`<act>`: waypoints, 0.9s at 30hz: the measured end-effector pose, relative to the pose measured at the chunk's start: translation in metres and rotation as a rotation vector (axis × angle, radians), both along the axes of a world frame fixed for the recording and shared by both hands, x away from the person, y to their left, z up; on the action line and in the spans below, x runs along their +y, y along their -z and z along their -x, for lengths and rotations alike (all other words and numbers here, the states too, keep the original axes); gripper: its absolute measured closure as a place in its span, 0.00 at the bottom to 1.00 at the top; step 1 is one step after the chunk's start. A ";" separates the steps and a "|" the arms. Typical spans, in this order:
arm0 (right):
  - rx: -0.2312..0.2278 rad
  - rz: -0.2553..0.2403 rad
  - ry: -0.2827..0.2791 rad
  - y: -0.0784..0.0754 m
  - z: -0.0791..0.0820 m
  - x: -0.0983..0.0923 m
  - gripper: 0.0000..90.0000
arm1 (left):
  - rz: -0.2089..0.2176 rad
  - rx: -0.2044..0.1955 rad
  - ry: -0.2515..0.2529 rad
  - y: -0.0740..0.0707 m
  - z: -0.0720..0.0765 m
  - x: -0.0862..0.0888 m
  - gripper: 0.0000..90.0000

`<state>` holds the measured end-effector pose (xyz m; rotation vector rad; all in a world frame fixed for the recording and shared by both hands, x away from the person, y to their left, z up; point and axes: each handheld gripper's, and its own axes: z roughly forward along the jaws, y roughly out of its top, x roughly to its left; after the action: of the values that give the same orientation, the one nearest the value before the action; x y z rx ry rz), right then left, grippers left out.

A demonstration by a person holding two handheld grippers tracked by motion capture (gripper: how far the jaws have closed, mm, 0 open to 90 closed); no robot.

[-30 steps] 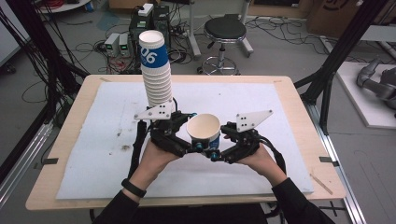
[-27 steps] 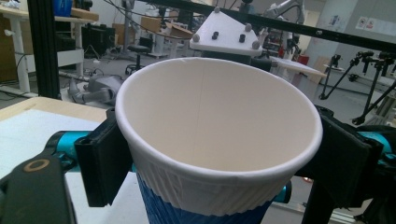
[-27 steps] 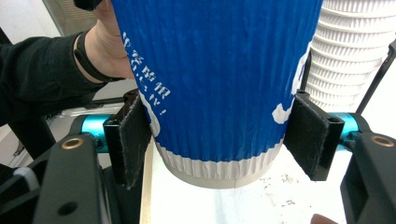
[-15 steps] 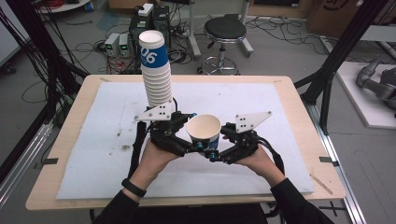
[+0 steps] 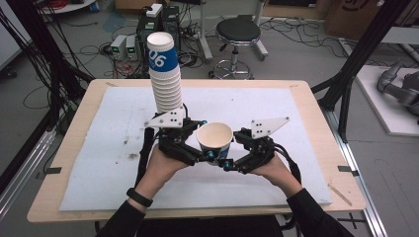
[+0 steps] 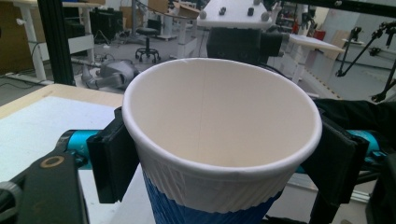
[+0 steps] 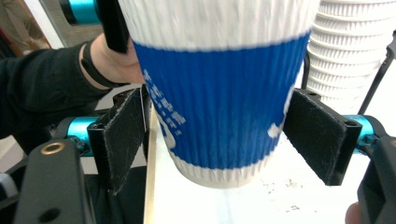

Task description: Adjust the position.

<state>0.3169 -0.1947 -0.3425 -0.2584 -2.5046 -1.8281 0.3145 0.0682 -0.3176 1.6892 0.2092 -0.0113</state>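
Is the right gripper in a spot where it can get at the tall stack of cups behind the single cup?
Probably not directly. The right gripper, jaws just opened, straddles the single cup, which the left gripper clamps; that cup stands before the stack of cups.

Left tongs (image 6: 219, 154), jaws closed against both sides of an upright paper cup (image 6: 219, 140), white inside, blue-banded below, above the table (image 6: 42, 121).
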 end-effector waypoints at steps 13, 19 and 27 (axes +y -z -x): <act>0.055 -0.051 -0.006 0.002 -0.002 0.002 0.26 | -0.023 -0.009 0.012 0.002 0.001 -0.006 0.23; 0.048 -0.052 -0.011 0.002 -0.001 0.002 0.27 | -0.015 0.008 0.016 0.002 0.000 -0.007 0.21; 0.036 -0.049 -0.003 0.001 -0.001 0.001 0.27 | 0.001 -0.002 -0.003 0.001 0.002 -0.005 0.15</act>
<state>0.3179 -0.1940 -0.3436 -0.2835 -2.4321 -1.8636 0.3130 0.0636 -0.3181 1.6879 0.2109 -0.0075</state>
